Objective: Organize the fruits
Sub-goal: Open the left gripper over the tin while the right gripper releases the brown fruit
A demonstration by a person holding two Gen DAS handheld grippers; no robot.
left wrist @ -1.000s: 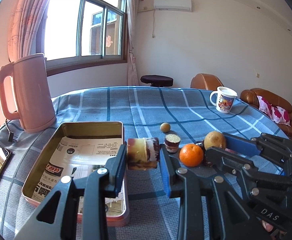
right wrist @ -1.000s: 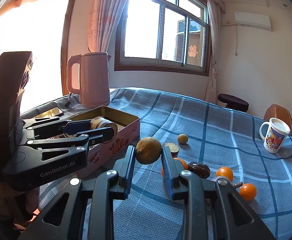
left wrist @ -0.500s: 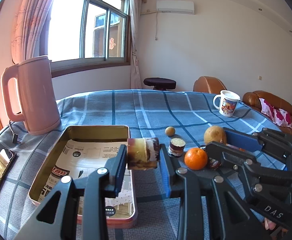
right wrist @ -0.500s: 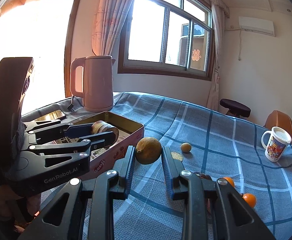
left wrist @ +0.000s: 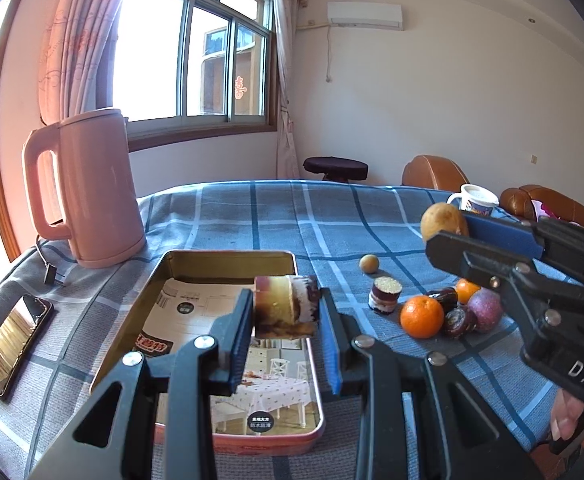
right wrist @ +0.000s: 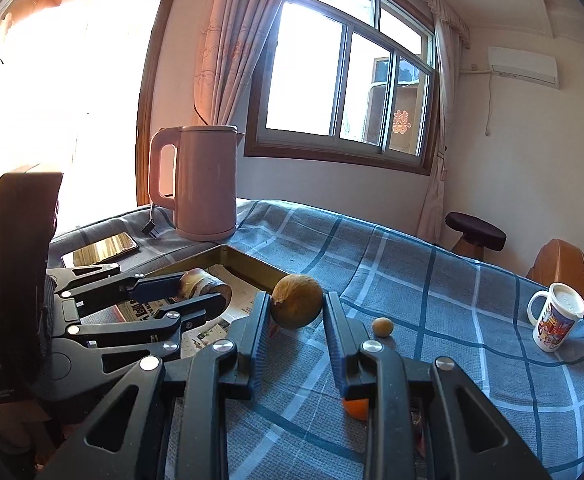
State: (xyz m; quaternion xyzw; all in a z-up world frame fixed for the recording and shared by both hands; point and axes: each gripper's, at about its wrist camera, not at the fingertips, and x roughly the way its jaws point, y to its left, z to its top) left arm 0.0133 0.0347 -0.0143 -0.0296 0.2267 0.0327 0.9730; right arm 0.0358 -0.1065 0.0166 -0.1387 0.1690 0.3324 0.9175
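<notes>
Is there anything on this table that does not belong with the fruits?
Yes. A phone lies at the table's left edge, and the kettle's unplugged power plug lies loose beside it. Nothing looks spilled or damaged.

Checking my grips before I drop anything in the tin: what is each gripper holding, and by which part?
The left gripper clamps a cut fruit chunk by its two flat ends. The right gripper pinches a round yellow-brown fruit across its sides.

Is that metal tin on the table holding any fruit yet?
No fruit yet. The tin holds only printed paper; the left tongs hold a cut fruit piece above it.
</notes>
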